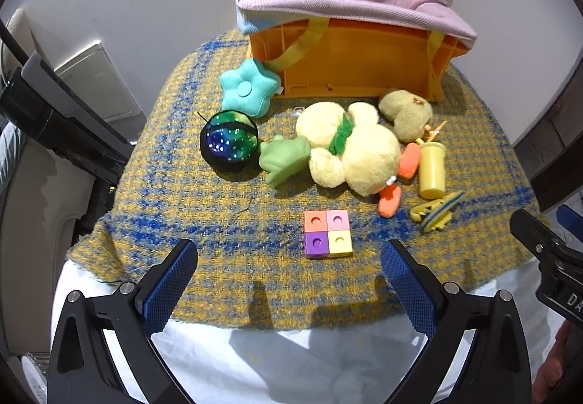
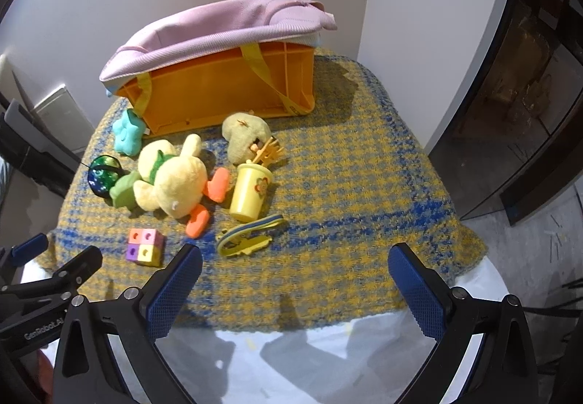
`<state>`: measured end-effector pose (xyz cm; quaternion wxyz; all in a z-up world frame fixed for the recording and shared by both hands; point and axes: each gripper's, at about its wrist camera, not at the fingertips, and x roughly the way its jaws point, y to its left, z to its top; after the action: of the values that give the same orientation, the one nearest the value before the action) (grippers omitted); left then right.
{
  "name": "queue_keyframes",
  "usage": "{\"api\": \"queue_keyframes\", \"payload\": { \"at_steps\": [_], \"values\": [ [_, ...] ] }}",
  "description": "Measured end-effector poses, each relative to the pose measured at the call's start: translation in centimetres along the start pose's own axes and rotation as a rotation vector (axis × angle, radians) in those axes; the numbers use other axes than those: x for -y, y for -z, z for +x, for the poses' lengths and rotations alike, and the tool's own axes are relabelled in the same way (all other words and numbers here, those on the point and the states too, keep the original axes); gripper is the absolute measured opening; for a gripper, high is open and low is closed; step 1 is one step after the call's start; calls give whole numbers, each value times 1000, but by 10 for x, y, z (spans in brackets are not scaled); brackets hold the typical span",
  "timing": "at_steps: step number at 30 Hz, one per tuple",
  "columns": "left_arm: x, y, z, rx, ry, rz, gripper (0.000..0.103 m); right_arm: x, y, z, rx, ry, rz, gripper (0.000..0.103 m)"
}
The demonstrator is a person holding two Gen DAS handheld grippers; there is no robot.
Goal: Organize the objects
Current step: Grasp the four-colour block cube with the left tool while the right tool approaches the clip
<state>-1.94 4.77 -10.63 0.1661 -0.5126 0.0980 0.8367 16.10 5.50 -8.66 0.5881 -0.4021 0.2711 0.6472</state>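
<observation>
Toys were spread on the blanket [image 1: 175,192] by one orange crate [image 1: 357,65]: one duck [image 1: 357,152], one frog [image 1: 282,160], one star [image 1: 247,87], one cup [image 2: 249,194], one cube [image 1: 328,232]. Left gripper [image 1: 289,280] and right gripper [image 2: 295,283] both hung wide open, holding nothing.

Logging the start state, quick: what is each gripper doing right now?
Left gripper: open, holding nothing.
Right gripper: open, holding nothing.

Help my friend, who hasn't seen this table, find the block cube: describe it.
Start at the orange crate, then come past the yellow plush duck toward the blanket's near edge. The cube sits alone there, four pastel squares with round holes.
</observation>
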Motion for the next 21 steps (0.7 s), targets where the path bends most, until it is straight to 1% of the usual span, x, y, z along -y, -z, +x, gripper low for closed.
{"api": "queue_keyframes", "payload": {
  "at_steps": [9,12,14,18,19,20,21],
  "values": [
    [8,5,46,-49,23,12,100,6,7,36,-10,12,11,102],
    [13,4,58,-66,35,24,90,10,8,44,-12,19,15,102],
    [17,4,67,-75,33,40,79,12,8,48,-13,25,20,102],
    [22,3,78,-88,38,55,71,13,9,55,-26,40,30,102],
    [23,3,79,-88,39,58,65,13,9,56,-28,41,30,102],
    [23,4,80,-90,40,64,56,13,9,57,-29,44,32,102],
    [24,4,82,-94,43,70,51,12,10,57,-29,45,30,102]
  ]
}}
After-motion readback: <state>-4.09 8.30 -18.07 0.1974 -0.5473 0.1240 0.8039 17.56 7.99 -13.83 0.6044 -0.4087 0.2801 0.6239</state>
